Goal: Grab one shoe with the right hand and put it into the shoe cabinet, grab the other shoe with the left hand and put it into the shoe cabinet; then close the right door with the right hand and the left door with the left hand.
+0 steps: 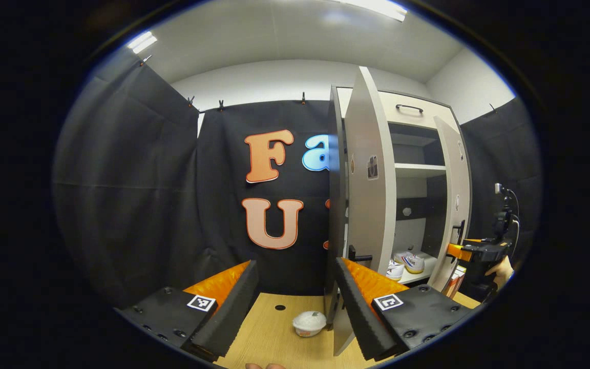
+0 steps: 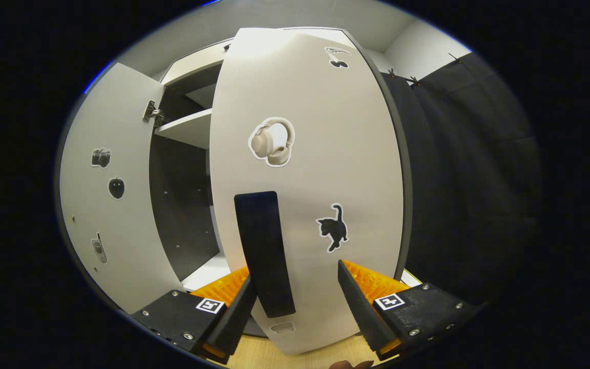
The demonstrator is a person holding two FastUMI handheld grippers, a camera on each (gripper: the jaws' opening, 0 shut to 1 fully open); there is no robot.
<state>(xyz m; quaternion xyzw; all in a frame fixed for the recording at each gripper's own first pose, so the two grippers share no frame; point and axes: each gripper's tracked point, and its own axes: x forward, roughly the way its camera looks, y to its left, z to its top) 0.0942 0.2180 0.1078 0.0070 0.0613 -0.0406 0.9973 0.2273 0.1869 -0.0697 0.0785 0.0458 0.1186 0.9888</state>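
Note:
The white shoe cabinet (image 1: 418,118) stands with both doors swung out. Two white shoes (image 1: 406,262) sit side by side on its bottom shelf. My left gripper (image 1: 292,302) is open and holds nothing; the left door (image 1: 369,195) is edge-on just past its right finger, with the black handle (image 1: 359,254) near that fingertip. My right gripper (image 2: 295,307) is open right at the right door (image 2: 315,169). That door's black handle (image 2: 264,251) stands between the fingers, close to the left one. The right gripper (image 1: 471,251), held by a hand (image 1: 502,271), sits at the right door (image 1: 454,205).
A white bowl (image 1: 309,323) lies on the wooden surface (image 1: 269,338) in front of the left door. The left door's inner face (image 2: 105,205) carries small stickers, and an upper shelf (image 2: 187,128) shows behind it. Black cloth walls close in the booth on both sides.

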